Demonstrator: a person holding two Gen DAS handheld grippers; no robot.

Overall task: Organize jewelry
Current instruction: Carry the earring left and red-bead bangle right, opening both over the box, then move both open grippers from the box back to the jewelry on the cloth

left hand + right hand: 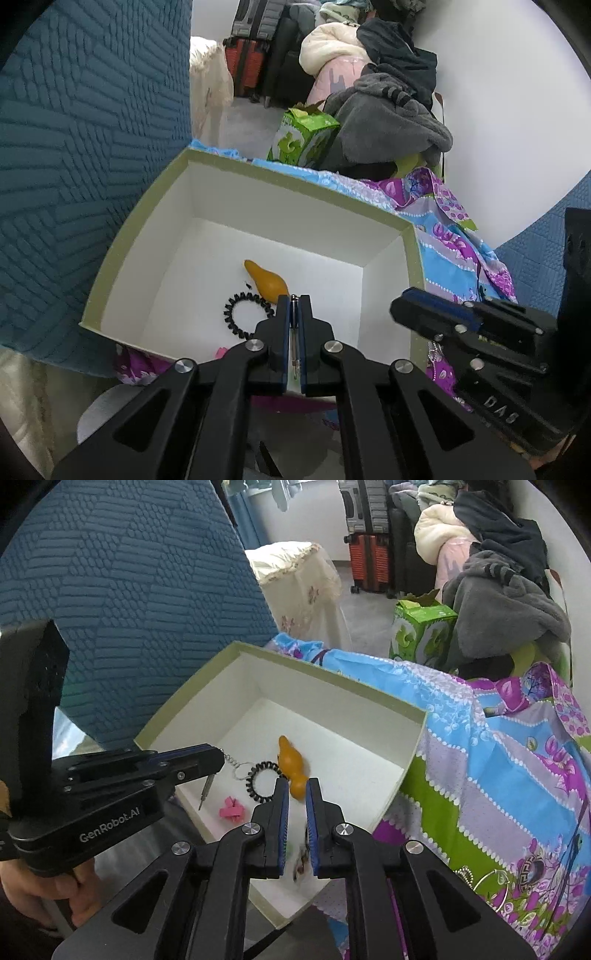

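A cluttered room with suitcases and piled clothes lies behind a bright floral cloth (498,760). On the cloth sits an open white box (295,206). Inside it lie an orange gourd charm (267,282), a black coil hair tie (245,314) beside it, and a pink clip (232,809). Over the box, the left gripper (294,306) has its jaws clamped on a keychain (236,767). The right gripper (296,794) has narrow jaws, with a small trinket (302,862) between them.

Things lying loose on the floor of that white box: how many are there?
3: an orange gourd-shaped charm mid-floor, a black coiled hair tie touching it, and a pink folded piece near the front wall. The hand-held grippers may hide more.
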